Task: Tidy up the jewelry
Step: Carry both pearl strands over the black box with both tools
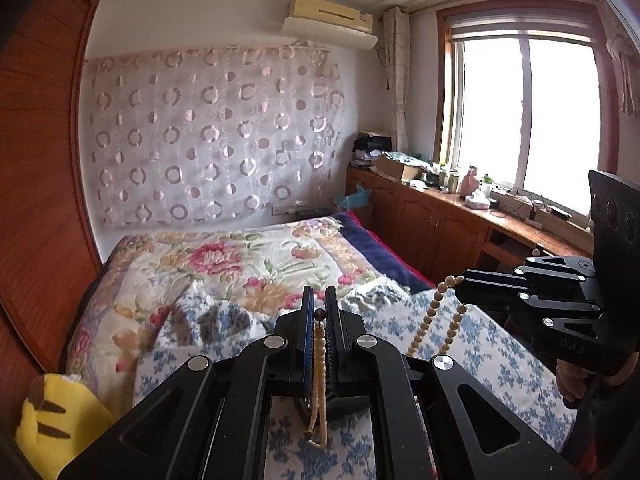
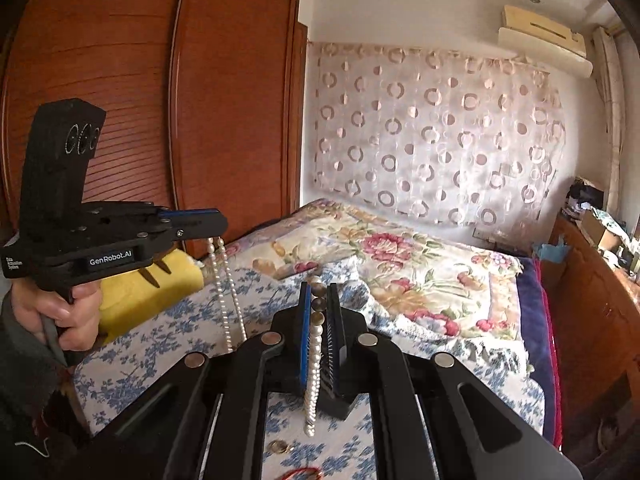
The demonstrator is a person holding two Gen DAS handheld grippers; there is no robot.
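My left gripper (image 1: 319,292) is shut on a strand of pale round beads (image 1: 319,360) that runs back between its pads, a dark bead at the top. In the right wrist view the left gripper (image 2: 218,222) sits at the left, and a double loop of pearl-like beads (image 2: 226,300) hangs from its tips. My right gripper (image 2: 319,288) is shut on a pearl strand (image 2: 316,364) that dangles below its pads. From the left wrist view the right gripper (image 1: 460,284) is at the right with a bead loop (image 1: 432,312) hanging. Whether this is one necklace or two I cannot tell.
Below lies a bed with a blue-flowered cloth (image 2: 168,328) and a floral quilt (image 1: 224,264). A gold ring (image 2: 279,446) and a red loop (image 2: 304,472) lie on the cloth. A yellow plush (image 1: 52,412) sits at the left, a wardrobe (image 2: 224,100) behind, a cluttered wooden counter (image 1: 440,208) under the window.
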